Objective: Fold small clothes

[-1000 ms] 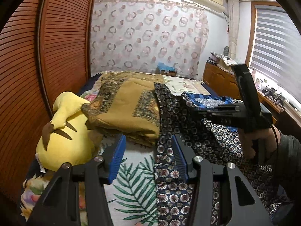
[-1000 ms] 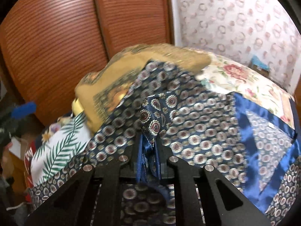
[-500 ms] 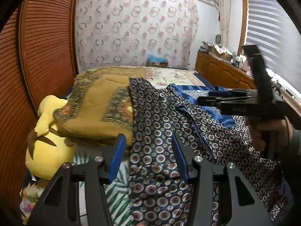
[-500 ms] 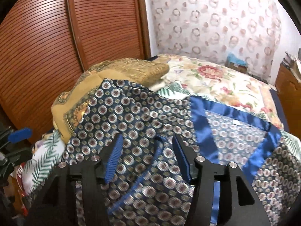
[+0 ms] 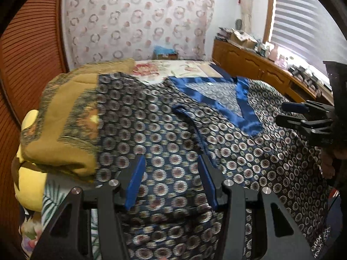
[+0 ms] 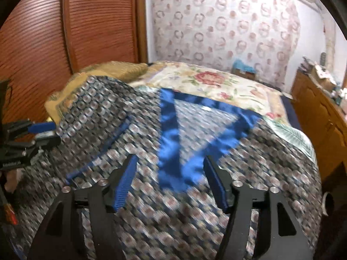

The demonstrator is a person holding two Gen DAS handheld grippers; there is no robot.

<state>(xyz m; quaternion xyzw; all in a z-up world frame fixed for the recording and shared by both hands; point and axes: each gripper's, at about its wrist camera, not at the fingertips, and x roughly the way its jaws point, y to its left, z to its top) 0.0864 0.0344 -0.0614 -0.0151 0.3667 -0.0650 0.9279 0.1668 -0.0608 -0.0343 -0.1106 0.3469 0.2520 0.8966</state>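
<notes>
A navy garment with a circle print and a shiny blue V-neck band lies spread on the bed, its left side draped over a folded mustard blanket. It also shows in the right wrist view, with the blue neck band. My left gripper is open and empty just above the garment's lower left part. My right gripper is open and empty above the garment, just below the V-neck. It also shows at the right in the left wrist view.
A yellow plush toy lies at the bed's left edge under the mustard blanket. A wooden slatted wardrobe stands to the left. A wooden sideboard with clutter runs along the right. The floral bedspread shows beyond the garment.
My right gripper let go of the garment's fold, opened and drew back. The garment now lies flat. My left gripper moved right, from beside the garment to over it.
</notes>
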